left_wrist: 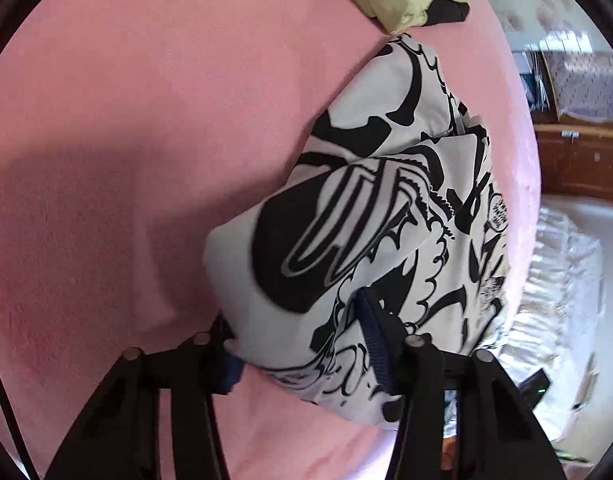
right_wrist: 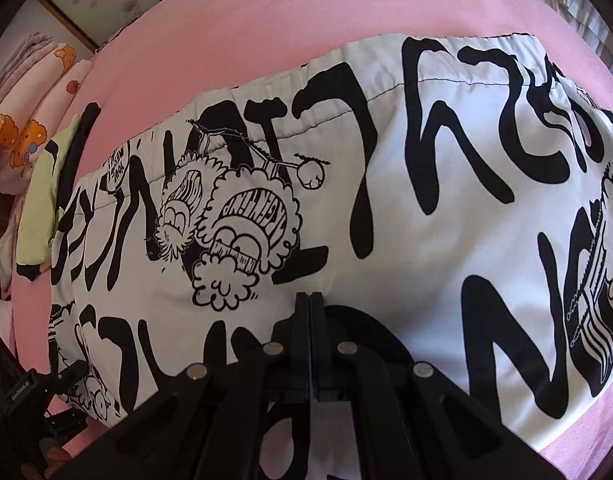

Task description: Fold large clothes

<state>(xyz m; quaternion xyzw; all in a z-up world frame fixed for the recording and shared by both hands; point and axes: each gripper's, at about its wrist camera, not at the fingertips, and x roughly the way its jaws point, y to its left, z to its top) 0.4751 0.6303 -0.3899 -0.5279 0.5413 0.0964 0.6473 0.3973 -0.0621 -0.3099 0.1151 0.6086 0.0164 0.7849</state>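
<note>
Gripping the printed garment (left_wrist: pixel 386 208), left fingers (left_wrist: pixel 370 340) show in both views; right fingers (right_wrist: pixel 310 304) are shut.

- A pink bed sheet (left_wrist: pixel 146 160) is covering the bed.
- Pink bedding with bear and strawberry prints (right_wrist: pixel 30 120) is lying stacked beside the bed.
- A wooden cabinet (left_wrist: pixel 578 160) is standing against the wall.
- White ruffled fabric (left_wrist: pixel 554 280) is lying below the bed edge.

Black grippers (right_wrist: pixel 310 300), navy ribbed pads (left_wrist: pixel 376 344)
</note>
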